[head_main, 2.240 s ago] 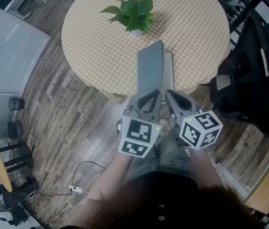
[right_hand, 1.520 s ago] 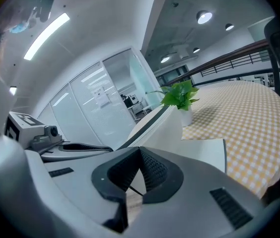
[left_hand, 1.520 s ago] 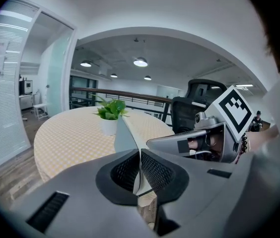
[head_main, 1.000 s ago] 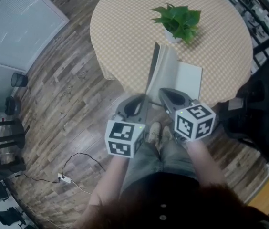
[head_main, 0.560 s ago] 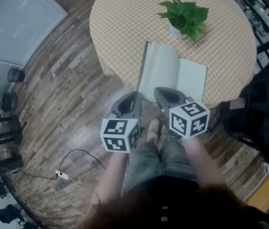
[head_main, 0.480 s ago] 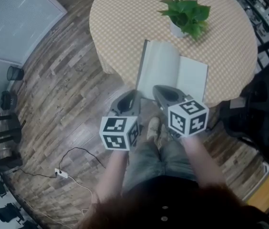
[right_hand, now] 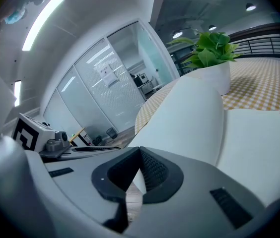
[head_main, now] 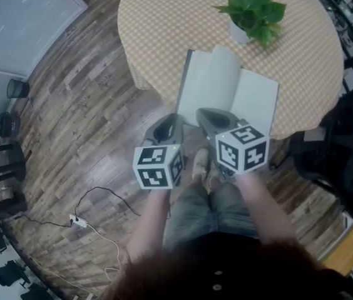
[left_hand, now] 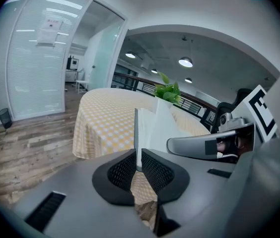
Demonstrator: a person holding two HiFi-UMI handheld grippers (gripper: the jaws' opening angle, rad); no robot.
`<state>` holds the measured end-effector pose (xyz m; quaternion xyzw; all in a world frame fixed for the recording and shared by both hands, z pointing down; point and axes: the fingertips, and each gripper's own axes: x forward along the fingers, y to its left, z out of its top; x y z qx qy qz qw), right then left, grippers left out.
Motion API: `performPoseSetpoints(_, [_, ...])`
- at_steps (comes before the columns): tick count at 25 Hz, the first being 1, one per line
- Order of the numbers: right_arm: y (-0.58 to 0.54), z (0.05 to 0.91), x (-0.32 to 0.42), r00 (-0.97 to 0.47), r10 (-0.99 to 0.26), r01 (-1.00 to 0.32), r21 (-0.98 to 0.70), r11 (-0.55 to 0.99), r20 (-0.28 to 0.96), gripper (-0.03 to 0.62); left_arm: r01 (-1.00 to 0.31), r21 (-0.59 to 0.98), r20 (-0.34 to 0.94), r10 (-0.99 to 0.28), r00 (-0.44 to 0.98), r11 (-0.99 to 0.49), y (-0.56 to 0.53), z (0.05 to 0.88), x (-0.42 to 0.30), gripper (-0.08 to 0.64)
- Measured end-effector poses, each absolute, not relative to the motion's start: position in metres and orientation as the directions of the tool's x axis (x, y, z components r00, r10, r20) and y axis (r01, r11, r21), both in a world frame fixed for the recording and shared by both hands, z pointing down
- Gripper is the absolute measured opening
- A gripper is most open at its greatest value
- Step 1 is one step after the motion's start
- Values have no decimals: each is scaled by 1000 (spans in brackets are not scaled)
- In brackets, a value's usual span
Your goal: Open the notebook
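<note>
The notebook [head_main: 226, 95] lies open at the near edge of the round checkered table [head_main: 164, 30]. Its grey cover [head_main: 184, 83] is spread to the left and one white page [head_main: 223, 74] bulges upward. My left gripper [head_main: 176, 120] is shut on the cover's near edge; in the left gripper view the thin cover [left_hand: 136, 133] runs straight into the left gripper's [left_hand: 137, 166] closed jaws. My right gripper [head_main: 204, 114] is shut on the near corner of the white page [right_hand: 189, 118], which rises from that gripper's [right_hand: 138, 175] jaws in the right gripper view.
A potted green plant [head_main: 255, 11] stands on the table just behind the notebook. A black office chair [head_main: 345, 155] is at the right. Wooden floor with a cable and plug [head_main: 76, 220] lies to the left, and glass partitions [left_hand: 35, 58] stand beyond.
The cover, upright a second ago, has swung down to the left and the notebook now lies spread open. Both grippers have sunk lower and closer to the person.
</note>
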<state>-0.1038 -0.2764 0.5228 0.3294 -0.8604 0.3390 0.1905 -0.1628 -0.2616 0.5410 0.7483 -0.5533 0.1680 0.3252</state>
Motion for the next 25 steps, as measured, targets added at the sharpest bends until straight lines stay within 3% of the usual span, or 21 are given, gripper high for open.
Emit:
performPoseSetpoints(15, [-271,536,-109,-706,-416,-697,-457,553,573,11,-954,281,684,-674,278,-108,-255,571,-185,75])
performPoseSetpoints(25, [-272,512,-93,-686,-478,-722,-435,538,549,11,-941,276,595,-734,327,-196,-254,517,-170,81])
